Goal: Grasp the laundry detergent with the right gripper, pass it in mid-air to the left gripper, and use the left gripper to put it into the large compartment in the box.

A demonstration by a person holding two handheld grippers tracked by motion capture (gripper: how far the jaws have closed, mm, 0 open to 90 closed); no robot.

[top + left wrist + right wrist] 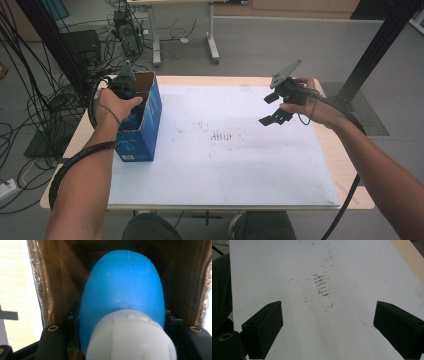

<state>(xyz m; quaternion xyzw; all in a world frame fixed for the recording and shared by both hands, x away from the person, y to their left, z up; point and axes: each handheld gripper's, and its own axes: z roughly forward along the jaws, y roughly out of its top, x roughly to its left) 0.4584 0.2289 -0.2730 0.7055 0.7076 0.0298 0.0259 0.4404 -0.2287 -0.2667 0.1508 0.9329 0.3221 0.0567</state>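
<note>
1. Because the blue plastic bottle (122, 287) has a smooth, rounded body and a ribbed white cap (131, 337), it looks light and fairly stiff, though its walls would likely give a little under a hard squeeze. The glossy curve is probably slippery, so the safest hold is low on the shoulder just behind the cap, where the body is widest and the jaws sit flat against it.

2. That is about where the left gripper (131, 95) has it: the jaws are clamped on the bottle from both sides, one black pad (72, 322) against each flank, with the cap pointing back toward the camera in the left gripper view.

3. The bottle lies base-first inside the open blue cardboard box (145, 127), brown inner walls (52, 285) close on both sides. The box stands upright at the left edge of the white mat (225, 150), and the left hand (112, 107) reaches down into its mouth.

4. Clearance looks tight, so a tilted bottle might scrape or tip the light box.

5. The right gripper (274, 109) hangs above the mat's far right side, well apart from the box, its jaws spread wide with nothing between them; below it are brownish scuff marks (322, 285).
</note>
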